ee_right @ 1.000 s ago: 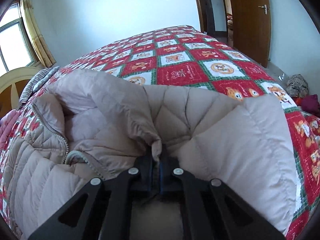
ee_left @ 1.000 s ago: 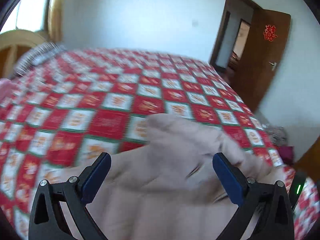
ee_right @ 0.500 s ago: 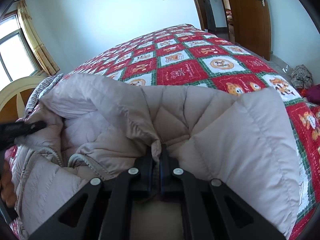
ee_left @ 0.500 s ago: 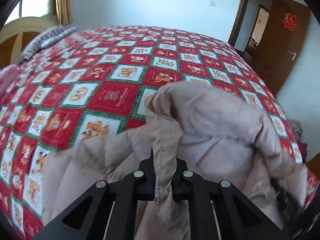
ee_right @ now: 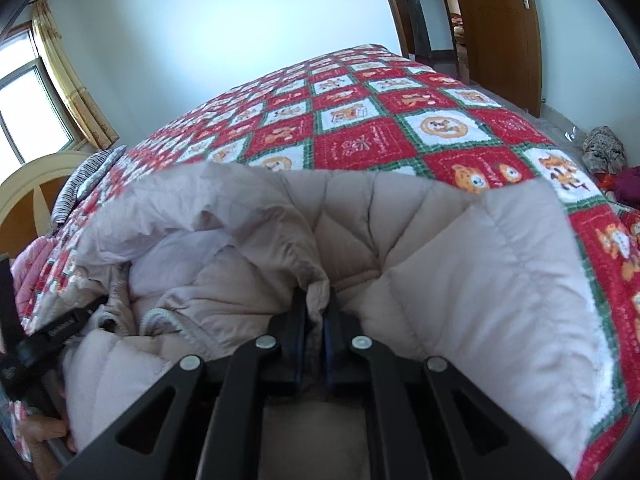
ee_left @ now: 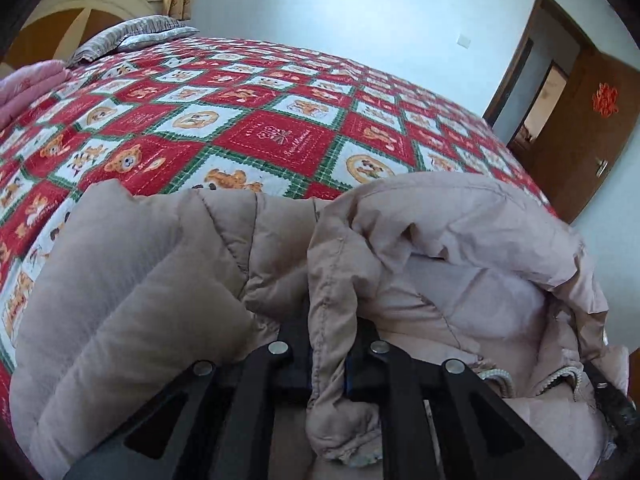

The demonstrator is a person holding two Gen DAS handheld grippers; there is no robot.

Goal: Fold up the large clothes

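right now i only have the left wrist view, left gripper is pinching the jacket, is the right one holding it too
Observer: Yes, the right gripper is shut on a fold of the beige jacket.
Operator: anything on the floor past the bed on that side
Observer: A grey bundle of cloth lies there, with something dark red beside it.
Operator: window visible
Observer: Yes, a window with a yellow curtain, at far left.
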